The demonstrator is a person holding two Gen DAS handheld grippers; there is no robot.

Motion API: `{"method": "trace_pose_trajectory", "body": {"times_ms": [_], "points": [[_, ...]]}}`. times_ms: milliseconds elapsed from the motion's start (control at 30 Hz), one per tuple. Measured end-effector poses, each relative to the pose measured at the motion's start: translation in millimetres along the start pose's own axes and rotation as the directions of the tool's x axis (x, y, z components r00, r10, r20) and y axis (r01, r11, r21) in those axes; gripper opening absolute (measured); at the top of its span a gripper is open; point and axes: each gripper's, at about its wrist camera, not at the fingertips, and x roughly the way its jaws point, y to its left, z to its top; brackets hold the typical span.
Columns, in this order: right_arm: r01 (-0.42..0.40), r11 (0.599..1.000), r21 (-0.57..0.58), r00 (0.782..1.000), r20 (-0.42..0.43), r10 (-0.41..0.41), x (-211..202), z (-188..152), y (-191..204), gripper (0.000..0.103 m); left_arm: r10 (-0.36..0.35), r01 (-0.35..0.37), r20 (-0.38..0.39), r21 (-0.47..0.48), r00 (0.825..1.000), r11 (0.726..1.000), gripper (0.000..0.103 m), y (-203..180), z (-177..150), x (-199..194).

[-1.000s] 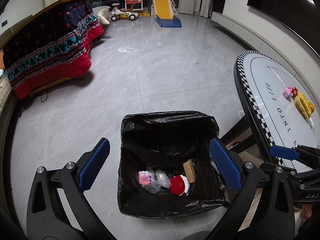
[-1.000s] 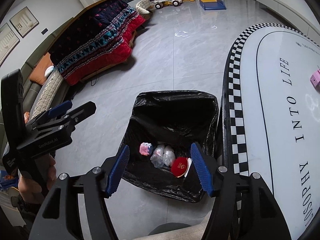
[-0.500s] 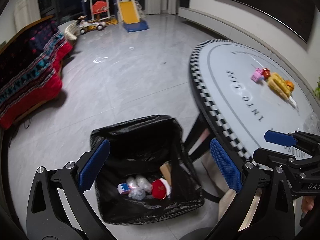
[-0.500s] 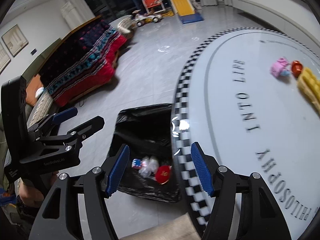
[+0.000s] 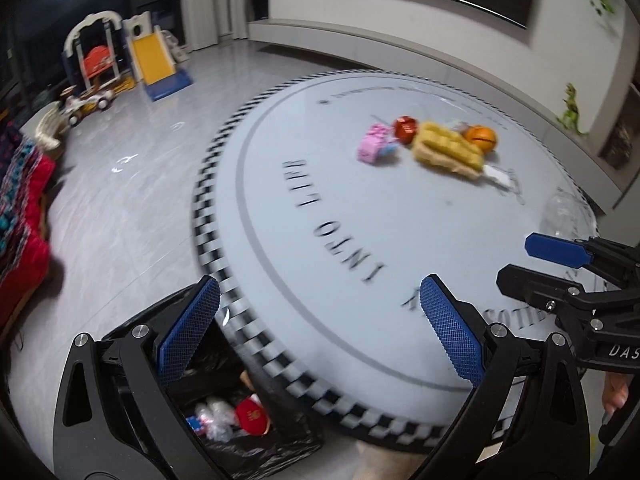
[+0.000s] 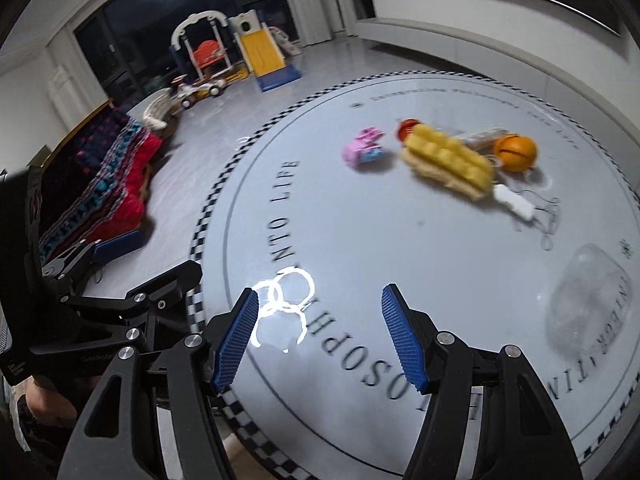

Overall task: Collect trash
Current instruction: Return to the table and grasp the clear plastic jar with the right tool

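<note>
Trash lies on the round desk (image 6: 400, 240) with its checkered rim: a pink wrapper (image 6: 362, 150), a yellow packet (image 6: 448, 162), an orange ball-like item (image 6: 515, 153) and a clear crumpled plastic piece (image 6: 590, 300) nearer the right gripper (image 6: 318, 338). Both the right gripper and the left gripper (image 5: 316, 334) hover over the desk's near edge, jaws spread wide and holding nothing. Beside the desk, on the floor, stands the black-lined bin (image 5: 256, 456) with trash inside.

Round table (image 6: 400, 240), yellow pack (image 6: 448, 162), orange (image 6: 515, 153)
</note>
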Motion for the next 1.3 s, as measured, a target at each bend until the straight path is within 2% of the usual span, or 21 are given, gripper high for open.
{"method": "trace_pose_trajectory", "body": {"times_ms": [167,300,367,467,667,833,933,1033,1133,1300], "points": [[0.183,0.976,0.121,0.981,0.048,-0.190,-25,-2,-56,0.071,-0.067,0.068,-0.022,0.042,0.998,0.997,0.097,-42,25,22],[0.301,0.928,0.222,0.947,0.048,-0.318,-42,-4,-98,0.077,-0.070,0.071,-0.058,0.020,0.996,0.997,0.097,-65,49,38],[0.373,0.886,0.276,0.918,0.033,-0.396,-47,-4,-119,0.080,-0.056,0.055,-0.074,-0.016,0.996,0.998,0.097,-74,62,45],[0.413,0.847,0.334,0.896,0.016,-0.443,-46,-3,-139,0.082,-0.034,0.027,-0.098,-0.067,0.995,0.997,0.097,-83,78,55],[0.464,0.792,0.396,0.874,-0.064,-0.481,-20,0,-175,0.082,-0.020,0.008,-0.122,-0.100,0.992,0.995,0.097,-106,105,68],[0.449,0.789,0.419,0.885,-0.087,-0.457,-8,1,-196,0.080,0.006,-0.021,-0.144,-0.102,0.990,0.995,0.097,-125,121,87],[0.388,0.813,0.434,0.914,-0.064,-0.401,-8,4,-207,0.061,0.006,-0.032,-0.175,-0.146,0.984,0.989,0.097,-131,130,108],[0.393,0.830,0.396,0.911,-0.044,-0.410,-8,11,-211,0.061,0.019,-0.064,-0.206,-0.216,0.978,0.974,0.097,-135,134,130],[0.365,0.848,0.384,0.921,-0.015,-0.390,-9,17,-217,0.061,0.035,-0.100,-0.233,-0.275,0.972,0.956,0.097,-138,137,151],[0.348,0.864,0.365,0.924,0.022,-0.382,-13,29,-222,0.061,0.086,-0.178,-0.275,-0.331,0.957,0.927,0.097,-143,141,175]]}}
